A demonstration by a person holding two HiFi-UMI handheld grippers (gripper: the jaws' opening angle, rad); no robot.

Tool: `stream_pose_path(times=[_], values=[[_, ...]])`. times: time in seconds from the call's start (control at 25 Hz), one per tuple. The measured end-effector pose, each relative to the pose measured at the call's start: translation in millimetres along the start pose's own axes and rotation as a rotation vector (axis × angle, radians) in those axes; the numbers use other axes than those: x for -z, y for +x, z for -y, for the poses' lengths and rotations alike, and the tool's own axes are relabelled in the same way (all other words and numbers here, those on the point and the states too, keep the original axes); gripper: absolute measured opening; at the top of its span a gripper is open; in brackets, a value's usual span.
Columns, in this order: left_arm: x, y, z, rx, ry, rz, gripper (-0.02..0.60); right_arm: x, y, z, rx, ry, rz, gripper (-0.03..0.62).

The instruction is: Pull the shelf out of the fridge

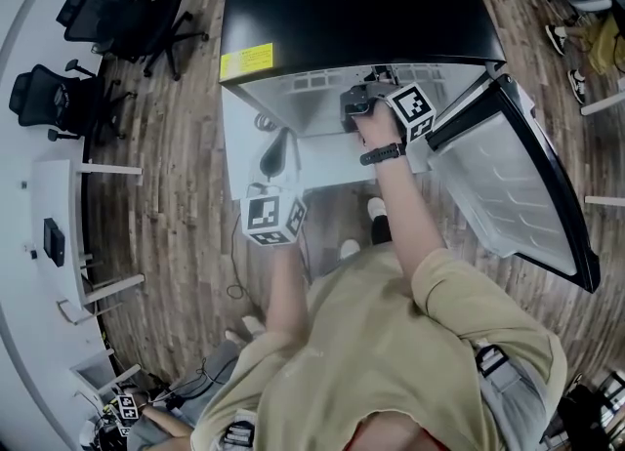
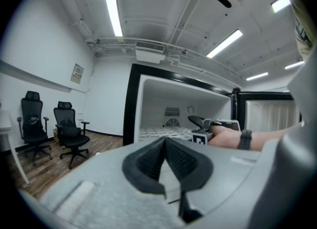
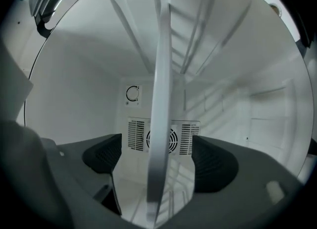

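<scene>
Straddling the edge of the white grid shelf (image 3: 161, 74) inside the black fridge (image 1: 352, 0), the right gripper (image 3: 161, 158) has its fingers wide, ready to clamp. Lower left, the left gripper (image 1: 273, 217) is idle, fingers closed and empty.

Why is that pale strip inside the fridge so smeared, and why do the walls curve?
Right gripper view: the white shelf edge sits very close, out of focus; the wide lens bows the white fridge walls. Left gripper view: ceiling strip lights glare.
</scene>
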State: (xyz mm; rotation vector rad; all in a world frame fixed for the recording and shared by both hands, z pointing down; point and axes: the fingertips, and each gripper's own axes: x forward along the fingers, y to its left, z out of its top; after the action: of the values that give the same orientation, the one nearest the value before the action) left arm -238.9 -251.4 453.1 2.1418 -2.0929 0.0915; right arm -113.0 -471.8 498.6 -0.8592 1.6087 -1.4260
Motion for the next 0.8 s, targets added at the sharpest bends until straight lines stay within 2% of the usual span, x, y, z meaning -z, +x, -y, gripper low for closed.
stream_pose_path(times=[0.4,0.6,0.72,0.8], values=[[6,8,4,0.021,0.002,-0.015,0.000,-7,18,9,0.033,0.059,0.044,0.359],[7,7,1,0.017,0.002,-0.014,0.000,-14,19,9,0.023,0.056,0.086,0.230],[8,4,-2,0.012,-0.003,-0.016,0.000,-15,18,8,0.021,0.056,0.102,0.098],[9,2,-2,0.011,-0.008,-0.016,0.000,-15,18,9,0.025,0.057,0.099,0.089]])
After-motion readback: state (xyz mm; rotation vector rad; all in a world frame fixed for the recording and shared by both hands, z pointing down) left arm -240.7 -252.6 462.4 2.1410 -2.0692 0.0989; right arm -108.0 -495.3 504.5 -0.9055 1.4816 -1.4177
